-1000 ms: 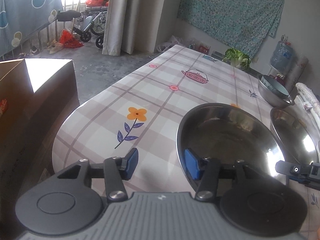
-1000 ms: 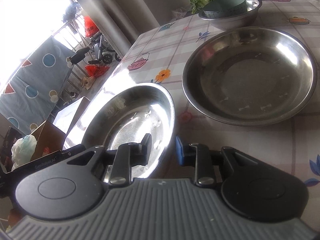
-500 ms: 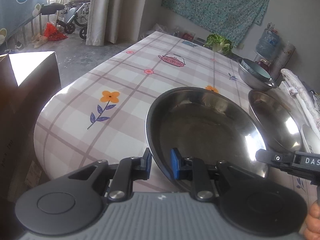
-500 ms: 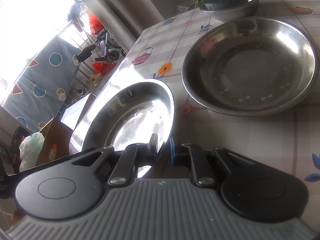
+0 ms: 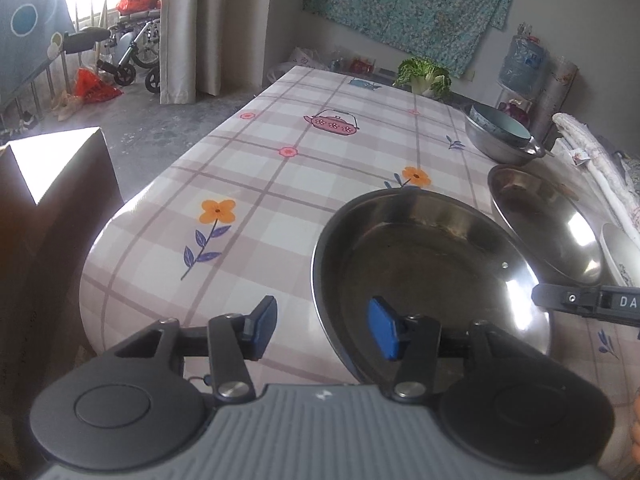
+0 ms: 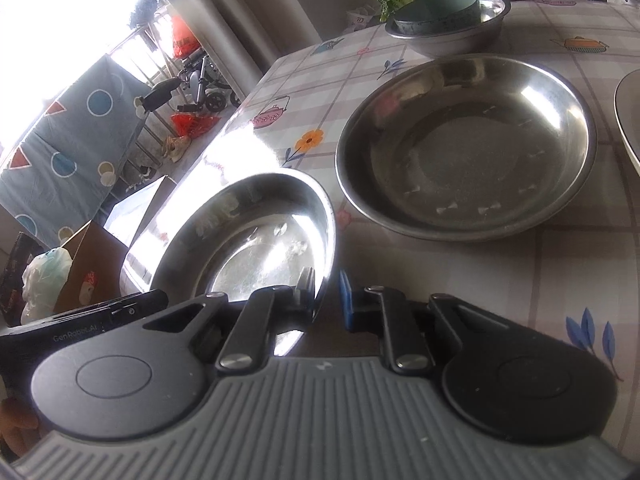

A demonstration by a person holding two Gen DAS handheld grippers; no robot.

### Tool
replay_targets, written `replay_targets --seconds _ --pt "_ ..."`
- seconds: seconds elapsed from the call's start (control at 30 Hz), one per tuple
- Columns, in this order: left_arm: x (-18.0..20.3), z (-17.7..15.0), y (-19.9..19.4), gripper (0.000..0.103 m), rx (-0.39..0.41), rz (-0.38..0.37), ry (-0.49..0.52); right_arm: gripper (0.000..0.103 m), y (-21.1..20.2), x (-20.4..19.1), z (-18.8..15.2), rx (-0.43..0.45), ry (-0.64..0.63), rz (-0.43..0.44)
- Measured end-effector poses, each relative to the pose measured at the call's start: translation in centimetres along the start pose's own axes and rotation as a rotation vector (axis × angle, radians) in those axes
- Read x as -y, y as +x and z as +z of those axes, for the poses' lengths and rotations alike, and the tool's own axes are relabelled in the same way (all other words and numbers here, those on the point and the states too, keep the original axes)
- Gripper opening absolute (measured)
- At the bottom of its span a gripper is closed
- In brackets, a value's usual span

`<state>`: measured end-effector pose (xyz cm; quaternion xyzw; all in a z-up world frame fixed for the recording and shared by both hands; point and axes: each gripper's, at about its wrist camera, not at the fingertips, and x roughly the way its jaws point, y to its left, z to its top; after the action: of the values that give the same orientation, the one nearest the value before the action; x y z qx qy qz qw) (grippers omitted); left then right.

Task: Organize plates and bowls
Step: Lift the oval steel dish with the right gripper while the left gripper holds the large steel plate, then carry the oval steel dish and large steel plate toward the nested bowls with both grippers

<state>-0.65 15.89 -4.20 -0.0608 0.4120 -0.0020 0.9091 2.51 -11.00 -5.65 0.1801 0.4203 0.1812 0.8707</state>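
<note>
Half a second ago pinched on the near steel plate's (image 5: 432, 264) rim; now left gripper (image 5: 323, 325) spread wide, blue pads straddling that rim without touching. Right gripper (image 6: 325, 293) slightly apart around the opposite rim of the same plate (image 6: 256, 240), contact unclear. Plate tilted at the table (image 5: 280, 168) corner. Visible only from the right wrist: second steel plate (image 6: 468, 148) interior, teal bowl (image 6: 436, 12) nested in a steel bowl (image 6: 452, 40). Only from the left: cardboard box (image 5: 52, 208) beside the table.
</note>
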Motion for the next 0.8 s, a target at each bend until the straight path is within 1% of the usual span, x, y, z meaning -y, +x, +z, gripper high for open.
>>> replay_targets --seconds 0.1,0.17,0.2,0.27,0.3,0.43,0.63,0.8 --pt "0.4 0.6 0.8 0.049 0.006 0.034 0.016 0.013 0.7 -0.1 0.3 0.018 -0.011 -0.031" --pt "0.7 0.8 1.3 0.037 -0.003 0.043 0.029 0.013 1.2 -0.2 0.4 0.025 -0.010 -0.042" --pt "1.0 0.8 1.5 0.033 -0.009 0.046 0.037 0.013 1.4 -0.3 0.5 0.027 -0.013 -0.048" --pt "1.3 0.8 1.6 0.024 -0.019 0.049 0.041 0.011 1.6 -0.5 0.5 0.033 -0.023 -0.060" --pt "1.4 0.8 1.7 0.022 -0.029 0.047 0.039 0.011 1.6 -0.7 0.4 0.034 -0.030 -0.061" --pt "2.0 0.5 1.5 0.022 -0.051 0.063 0.050 0.010 1.3 -1.5 0.1 0.029 -0.066 -0.085" --pt "2.4 -0.4 0.7 0.022 -0.094 0.022 0.068 0.010 -0.7 -1.7 -1.0 0.028 -0.088 -0.110" --pt "2.6 -0.8 1.3 0.022 -0.119 0.020 0.079 0.010 -0.8 -1.9 -1.9 0.029 -0.130 -0.156"
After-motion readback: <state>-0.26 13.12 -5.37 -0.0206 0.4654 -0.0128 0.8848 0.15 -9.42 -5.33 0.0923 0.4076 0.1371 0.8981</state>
